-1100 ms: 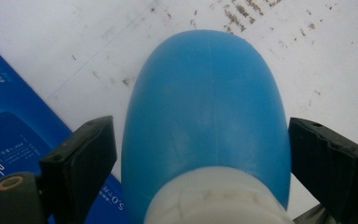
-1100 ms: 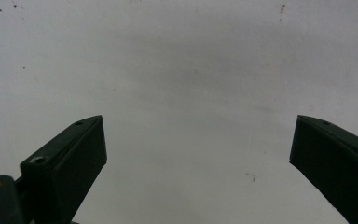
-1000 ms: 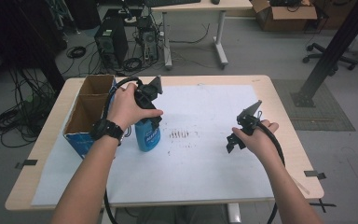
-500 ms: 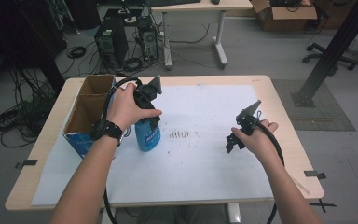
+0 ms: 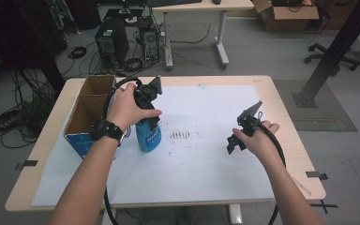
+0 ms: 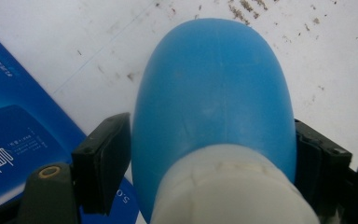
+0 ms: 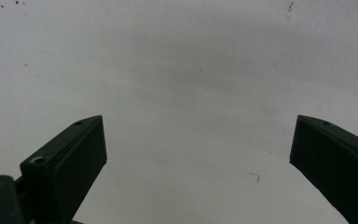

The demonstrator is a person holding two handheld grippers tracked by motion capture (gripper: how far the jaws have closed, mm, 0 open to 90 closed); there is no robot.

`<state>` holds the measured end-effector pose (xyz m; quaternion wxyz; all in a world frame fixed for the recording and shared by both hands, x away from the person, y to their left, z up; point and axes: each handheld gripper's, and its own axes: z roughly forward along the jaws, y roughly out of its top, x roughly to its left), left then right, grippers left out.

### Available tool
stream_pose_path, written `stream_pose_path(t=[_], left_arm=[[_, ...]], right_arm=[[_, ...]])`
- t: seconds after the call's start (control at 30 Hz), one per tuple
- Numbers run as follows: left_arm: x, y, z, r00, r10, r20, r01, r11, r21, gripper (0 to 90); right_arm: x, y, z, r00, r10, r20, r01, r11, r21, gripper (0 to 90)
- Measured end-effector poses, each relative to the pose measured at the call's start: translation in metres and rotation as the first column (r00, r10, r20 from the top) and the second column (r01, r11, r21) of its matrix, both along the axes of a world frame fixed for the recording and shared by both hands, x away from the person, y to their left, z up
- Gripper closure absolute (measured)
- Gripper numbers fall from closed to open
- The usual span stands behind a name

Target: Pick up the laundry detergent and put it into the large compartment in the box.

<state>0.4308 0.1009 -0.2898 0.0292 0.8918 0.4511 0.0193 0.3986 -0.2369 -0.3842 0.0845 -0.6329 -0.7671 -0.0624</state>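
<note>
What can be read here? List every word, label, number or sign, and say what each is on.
Blue bottle: a white label with print, too blurred to read in the high view.
Blue-sided cardboard box: white characters at the left edge and small white print lower down, too blurred and cut off to read in the left gripper view.
White paper sheet: dark smudges, no writing.
No text reads clearly anywhere.

We see white print on the blue bottle's label [image 5: 149, 138] and on the blue box [image 6: 9, 140], neither legible.
</note>
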Motion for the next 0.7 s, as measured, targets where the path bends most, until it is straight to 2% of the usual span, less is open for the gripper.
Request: stream_pose_path(t=[0.7], left_arm=[[-0.0007, -0.0028, 0.001, 0.9999, -0.005, 0.01, 0.005, 0.9999, 0.012, 29.4]], right_arm=[[-0.002, -0.0034, -0.0001, 1.0, -0.004, -0.001, 0.004, 1.0, 0.005, 3.8]])
